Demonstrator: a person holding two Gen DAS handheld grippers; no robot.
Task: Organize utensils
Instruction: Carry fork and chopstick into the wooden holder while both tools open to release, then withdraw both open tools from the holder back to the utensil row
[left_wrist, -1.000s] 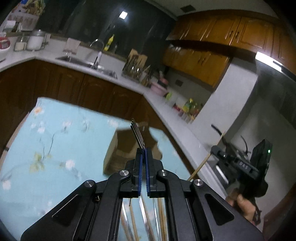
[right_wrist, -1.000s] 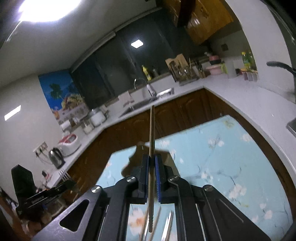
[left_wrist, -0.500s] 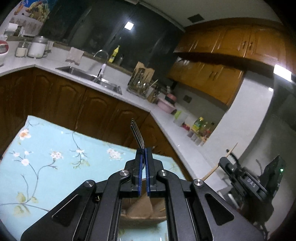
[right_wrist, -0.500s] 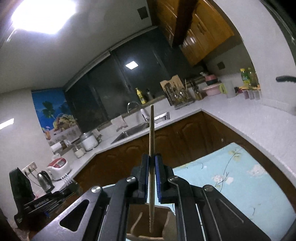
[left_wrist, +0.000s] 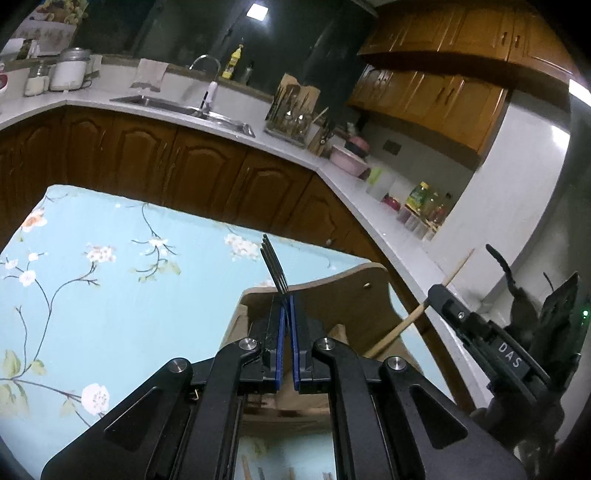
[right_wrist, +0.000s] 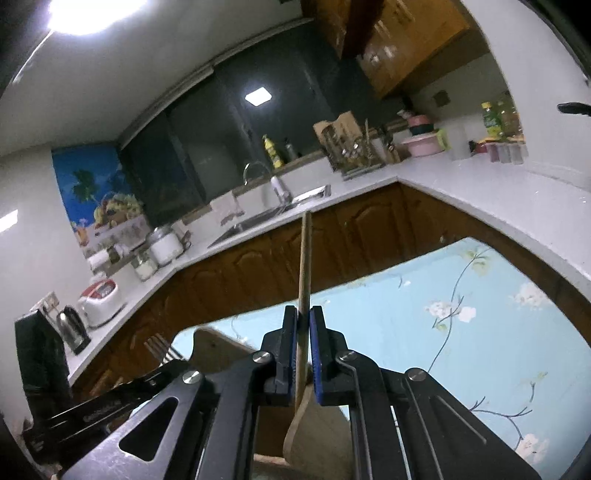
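Left claw (left_wrist: 286, 314) pinches a metal fork (left_wrist: 274, 267), tines up, directly over the wooden utensil holder (left_wrist: 332, 284) at the far right corner of the floral-clothed surface (left_wrist: 110, 295). Right claw (right_wrist: 303, 332) pinches a wooden spoon (right_wrist: 304, 266), bowl end hanging into the same holder. Risk: both claws crowd one opening, so they may collide, or a tilted handle may catch the rim and tip the holder.
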